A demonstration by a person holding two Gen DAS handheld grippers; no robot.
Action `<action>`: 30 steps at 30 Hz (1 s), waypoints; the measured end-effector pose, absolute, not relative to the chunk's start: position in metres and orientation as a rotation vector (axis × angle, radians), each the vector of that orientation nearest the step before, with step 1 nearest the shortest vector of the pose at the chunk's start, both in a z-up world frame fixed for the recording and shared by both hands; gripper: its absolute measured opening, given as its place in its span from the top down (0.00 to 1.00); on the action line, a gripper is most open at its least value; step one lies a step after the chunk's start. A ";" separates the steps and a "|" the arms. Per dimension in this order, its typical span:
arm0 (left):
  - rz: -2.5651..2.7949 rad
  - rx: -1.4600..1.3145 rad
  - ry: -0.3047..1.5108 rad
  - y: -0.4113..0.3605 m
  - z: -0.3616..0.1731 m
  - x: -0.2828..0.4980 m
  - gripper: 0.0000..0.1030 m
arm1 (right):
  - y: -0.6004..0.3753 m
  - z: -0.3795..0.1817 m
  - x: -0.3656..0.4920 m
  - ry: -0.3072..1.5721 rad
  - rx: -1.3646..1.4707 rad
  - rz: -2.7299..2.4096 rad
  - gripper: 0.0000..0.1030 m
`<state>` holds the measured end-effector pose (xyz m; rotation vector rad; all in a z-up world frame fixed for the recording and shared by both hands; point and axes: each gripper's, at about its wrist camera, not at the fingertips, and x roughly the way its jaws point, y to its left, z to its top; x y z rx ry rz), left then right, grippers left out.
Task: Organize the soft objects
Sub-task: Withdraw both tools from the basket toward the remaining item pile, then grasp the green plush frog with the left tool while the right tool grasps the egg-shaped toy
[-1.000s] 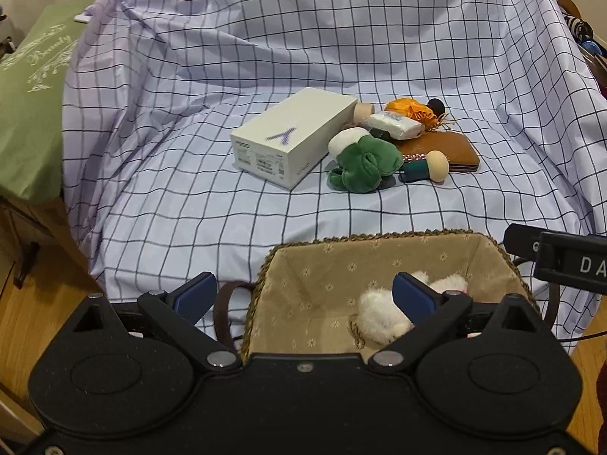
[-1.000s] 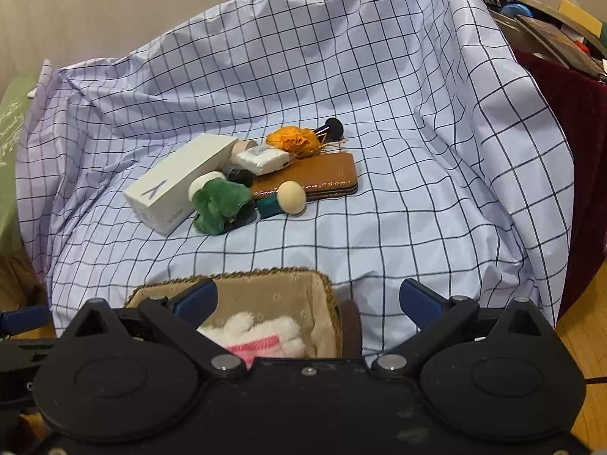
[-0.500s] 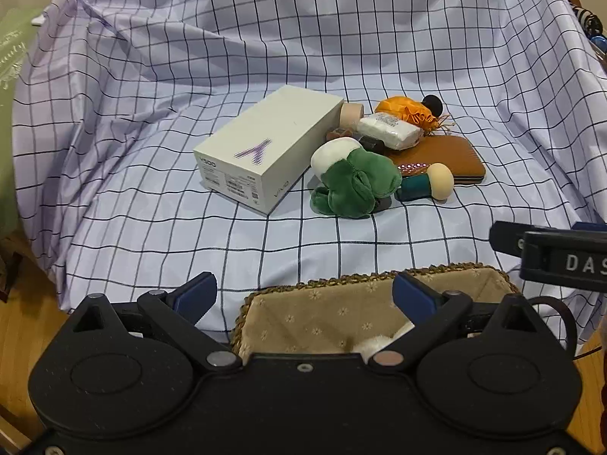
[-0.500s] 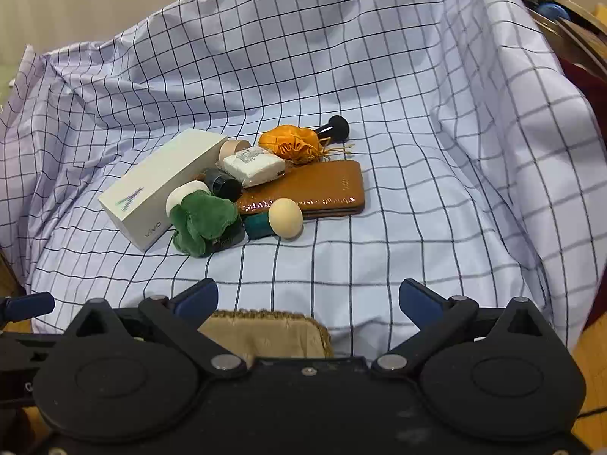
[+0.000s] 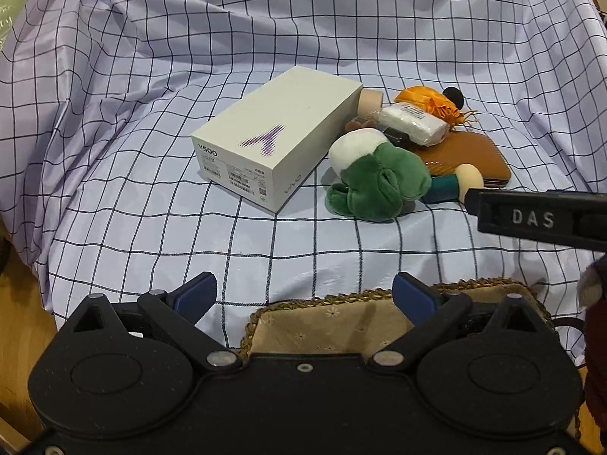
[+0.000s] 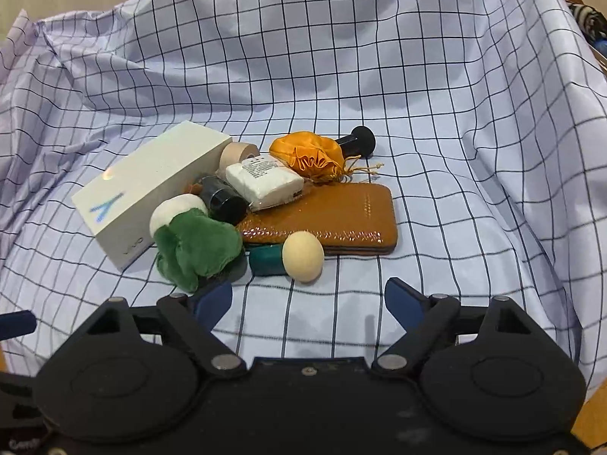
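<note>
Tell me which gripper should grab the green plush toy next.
Right, probably. The right gripper is nearest the green plush toy, jaws closing with nothing between them. The left gripper hangs back over the basket, farther from the toy.

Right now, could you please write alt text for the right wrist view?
The right gripper, closing with nothing between its jaws, points at a green plush in a pile with a white box, brown wallet and orange pouch on checked cloth.
</note>
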<state>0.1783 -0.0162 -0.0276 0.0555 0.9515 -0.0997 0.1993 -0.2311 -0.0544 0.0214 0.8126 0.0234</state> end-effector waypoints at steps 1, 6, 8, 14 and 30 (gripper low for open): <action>-0.099 0.053 0.955 -0.015 -0.029 0.180 0.07 | -0.230 -0.056 0.202 0.815 0.017 0.021 0.15; -0.099 0.040 0.971 -0.010 -0.034 0.187 0.07 | -0.223 -0.064 0.217 0.827 -0.017 0.010 0.15; -0.101 0.040 0.973 -0.010 -0.035 0.189 0.07 | -0.220 -0.067 0.222 0.832 -0.029 0.012 0.16; -0.114 0.038 0.976 -0.008 -0.037 0.193 0.07 | -0.212 -0.075 0.235 0.848 -0.058 0.015 0.16; -0.121 0.034 0.990 -0.004 -0.042 0.200 0.07 | -0.201 -0.090 0.256 0.876 -0.089 0.000 0.38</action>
